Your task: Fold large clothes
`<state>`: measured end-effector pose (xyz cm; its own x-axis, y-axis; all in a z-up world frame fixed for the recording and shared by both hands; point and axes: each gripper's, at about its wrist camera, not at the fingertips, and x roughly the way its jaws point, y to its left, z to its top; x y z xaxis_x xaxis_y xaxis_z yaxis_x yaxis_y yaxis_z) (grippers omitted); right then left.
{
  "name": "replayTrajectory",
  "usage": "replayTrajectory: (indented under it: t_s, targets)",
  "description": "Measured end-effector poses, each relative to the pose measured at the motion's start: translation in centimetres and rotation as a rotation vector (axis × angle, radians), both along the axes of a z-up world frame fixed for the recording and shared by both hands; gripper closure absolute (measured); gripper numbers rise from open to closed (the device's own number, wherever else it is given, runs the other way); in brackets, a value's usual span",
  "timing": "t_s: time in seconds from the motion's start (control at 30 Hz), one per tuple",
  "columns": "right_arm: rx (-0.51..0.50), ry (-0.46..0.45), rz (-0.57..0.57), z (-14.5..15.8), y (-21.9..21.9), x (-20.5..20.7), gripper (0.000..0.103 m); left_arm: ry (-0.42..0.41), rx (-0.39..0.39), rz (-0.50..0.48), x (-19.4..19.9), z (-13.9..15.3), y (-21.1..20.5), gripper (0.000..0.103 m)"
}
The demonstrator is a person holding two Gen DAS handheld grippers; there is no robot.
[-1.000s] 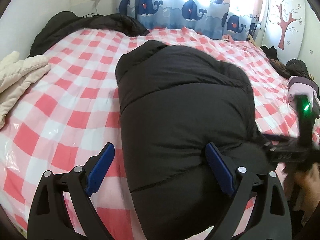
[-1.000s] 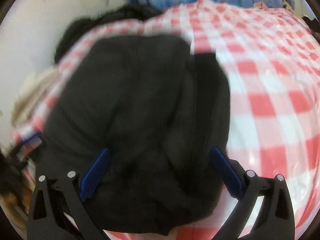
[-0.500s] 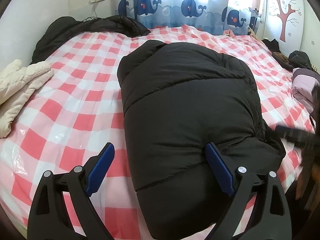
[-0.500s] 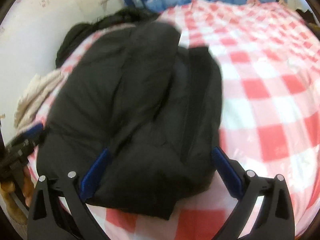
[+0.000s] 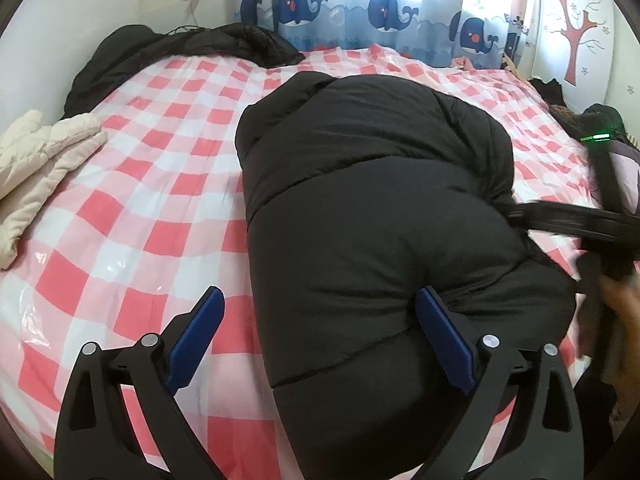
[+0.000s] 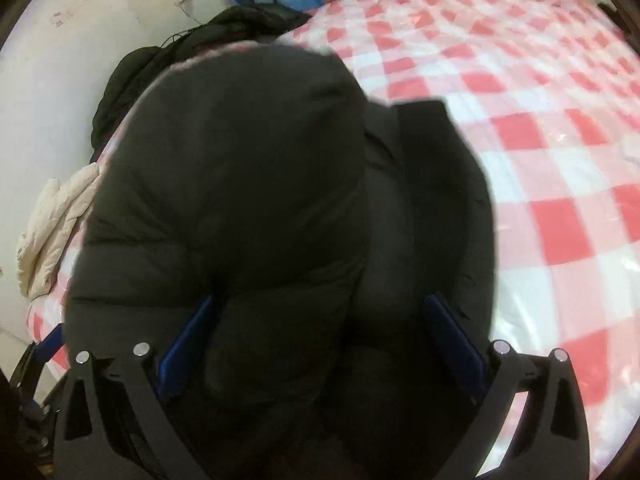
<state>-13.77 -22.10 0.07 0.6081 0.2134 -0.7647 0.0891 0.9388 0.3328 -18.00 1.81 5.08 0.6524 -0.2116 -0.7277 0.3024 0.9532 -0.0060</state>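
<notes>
A black puffer jacket (image 5: 372,216) lies folded into a thick bundle on the bed with the red and white checked cover (image 5: 132,208). My left gripper (image 5: 320,320) is open over the bundle's near left edge, its right finger (image 5: 440,332) pressed against the jacket. My right gripper (image 6: 316,328) is open, and the jacket (image 6: 248,184) bulges up between its fingers. The right gripper also shows in the left wrist view (image 5: 576,220) at the bundle's right side.
A cream padded garment (image 5: 40,164) lies at the bed's left edge. Another black garment (image 5: 184,48) lies along the far wall. Dark and pink clothes (image 5: 600,140) are piled at the right. Whale curtains (image 5: 380,12) hang behind the bed.
The right gripper has pushed in closer, so the jacket now fills the space between its fingers. The left gripper has barely moved.
</notes>
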Motion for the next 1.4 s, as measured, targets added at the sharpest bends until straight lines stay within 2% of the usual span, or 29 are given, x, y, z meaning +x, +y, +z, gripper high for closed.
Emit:
replayTrajectory:
  t_s: [0.07,0.17,0.27,0.3,0.37,0.47,0.6,0.67,0.87,1.4]
  targets:
    - [-0.047,-0.036,-0.002,1.8,0.4,-1.8,0.005,0.022,0.0,0.02,-0.1,0.4,0.1,0.01]
    - [-0.154,-0.044,0.021,4.2,1.8,-5.4,0.005,0.068,-0.019,0.06,-0.8,1.4,0.5,0.01]
    - [-0.273,-0.022,0.044,5.4,3.8,-9.6,0.005,0.092,0.03,0.089,-2.8,2.7,0.5,0.01]
    - [-0.285,-0.019,0.041,5.6,4.0,-10.8,0.005,0.095,0.046,0.099,-3.4,3.1,0.6,0.009]
    - [-0.263,-0.003,0.031,6.0,4.3,-12.4,0.005,0.108,0.053,0.111,-4.9,4.0,0.7,0.008]
    - [-0.159,0.003,0.036,6.0,4.4,-14.2,0.005,0.12,0.051,0.123,-6.4,4.7,0.9,0.008]
    - [-0.193,0.018,0.071,6.5,7.4,-15.3,0.005,0.154,0.072,0.124,-8.0,4.5,1.0,0.008]
    - [-0.205,0.063,0.076,6.7,8.0,-14.7,0.005,0.176,0.074,0.125,-8.6,4.1,1.2,0.008]
    - [-0.247,0.075,0.033,7.4,7.8,-15.9,0.005,0.186,0.077,0.128,-9.4,4.2,1.3,0.008]
    - [-0.268,0.071,0.038,8.2,7.9,-17.0,0.005,0.165,0.077,0.11,-10.0,5.8,0.4,0.008]
